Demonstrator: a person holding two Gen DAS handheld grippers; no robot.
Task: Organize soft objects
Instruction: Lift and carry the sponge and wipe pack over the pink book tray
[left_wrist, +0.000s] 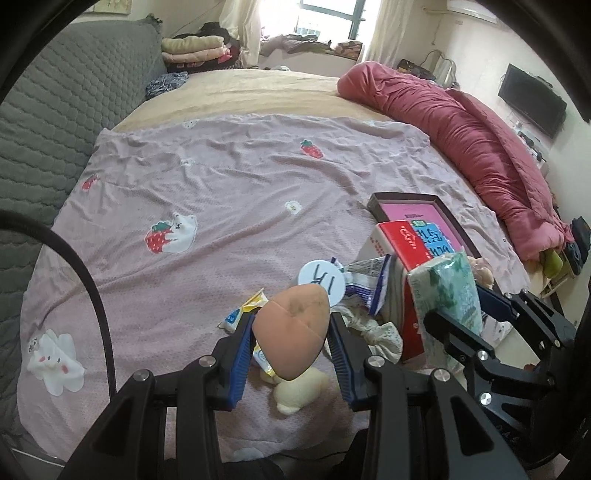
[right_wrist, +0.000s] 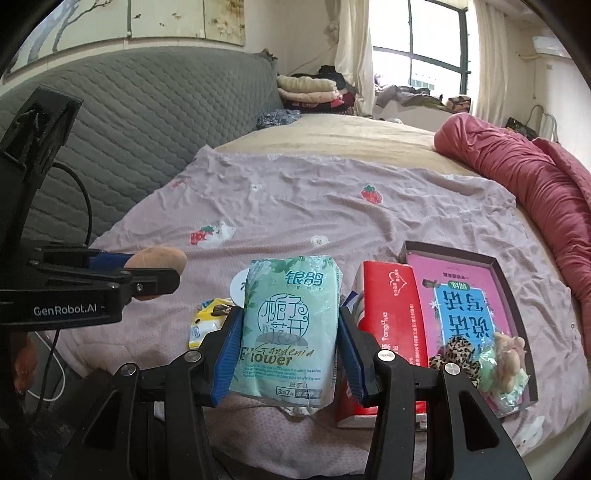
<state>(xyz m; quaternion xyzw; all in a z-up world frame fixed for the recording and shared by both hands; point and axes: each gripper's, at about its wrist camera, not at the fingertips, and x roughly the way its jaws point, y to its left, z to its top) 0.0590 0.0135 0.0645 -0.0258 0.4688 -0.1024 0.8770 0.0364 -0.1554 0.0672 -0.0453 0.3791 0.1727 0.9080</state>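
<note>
The left gripper (left_wrist: 291, 343) has its blue-padded fingers (left_wrist: 240, 354) clamped on a tan, egg-shaped soft sponge (left_wrist: 291, 332), held above the bed. In the right wrist view the same sponge (right_wrist: 157, 260) pokes out past the left gripper (right_wrist: 147, 275) at the left edge. The right gripper (right_wrist: 288, 347) has its fingers (right_wrist: 229, 350) pressed against both sides of a mint-green tissue pack (right_wrist: 288, 328) printed with "Gardenia Flower", held upright; from the left wrist view this pack (left_wrist: 447, 295) shows at the right, between the right gripper's black fingers (left_wrist: 458, 332).

Just under the sponge lies a pale yellow plush toy (left_wrist: 299, 391) on the pink strawberry-print blanket (left_wrist: 207, 192). Beside it are a yellow snack packet (left_wrist: 240, 310), a crumpled cloth (left_wrist: 373, 332), a white round tag (left_wrist: 325, 284) with handwriting, and a crinkled white-and-blue wrapper (left_wrist: 365, 280).

To the right stands a red box (right_wrist: 391, 321), just beside a shallow dark-rimmed tray (right_wrist: 498, 269) with a pink printed lining. In the tray's near corner sit a leopard-print scrunchie (right_wrist: 458, 354) and other soft scrunchies (right_wrist: 506, 354).

Farther off, a rolled rose-red quilt (left_wrist: 461, 133) lies along the bed's right side, a grey quilted headboard (left_wrist: 55, 122) stands left, and folded bedding (left_wrist: 195, 50) is stacked near the window (right_wrist: 424, 51).
</note>
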